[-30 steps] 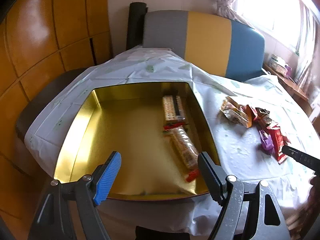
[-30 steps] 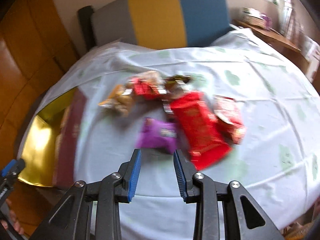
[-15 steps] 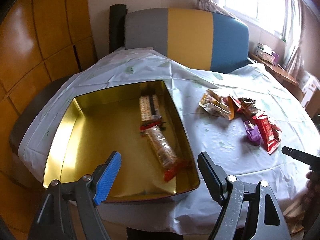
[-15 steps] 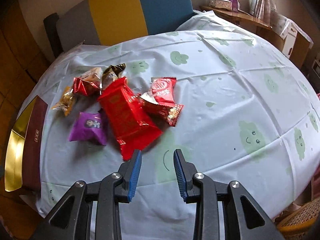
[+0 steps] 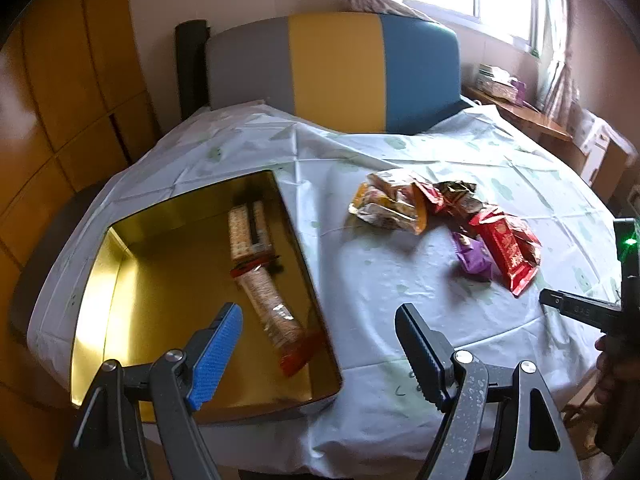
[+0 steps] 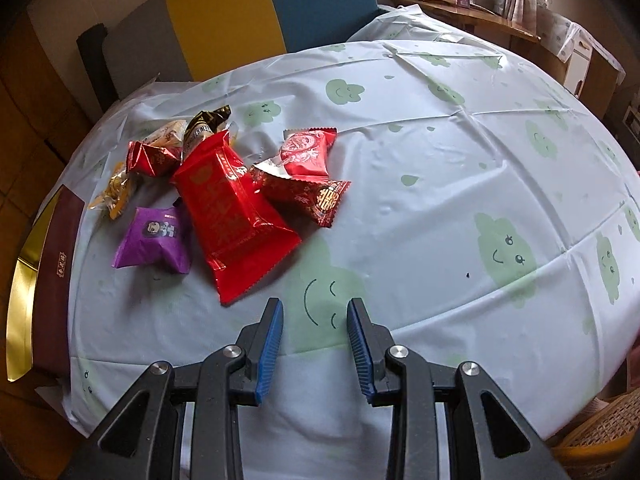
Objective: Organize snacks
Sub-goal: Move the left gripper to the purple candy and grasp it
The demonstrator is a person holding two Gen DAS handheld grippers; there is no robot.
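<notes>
Gold lines the inside of the open tin [image 5: 120, 280] at the left edge of the table, and two long biscuit packs [image 5: 266, 300] lie end to end along its right wall. The left gripper [image 5: 320, 344] hovers over the tin's near right corner with its jaws spread wide and nothing between them. On the pale tablecloth [image 6: 420, 184], printed with green smiling clouds, the loose snacks sit in a cluster well to the right of the tin: a large red pouch [image 6: 230, 210] in the middle, a purple packet [image 6: 154, 240] just beside it on the left, two red patterned packets [image 6: 306, 176] touching its right side, and orange and dark wrappers [image 6: 168, 140] behind. The right gripper [image 6: 315, 330] hangs over the bare cloth just in front of the red pouch, jaws parted narrowly and empty. A grey, yellow and blue chair back [image 5: 332, 76] stands behind the table.
</notes>
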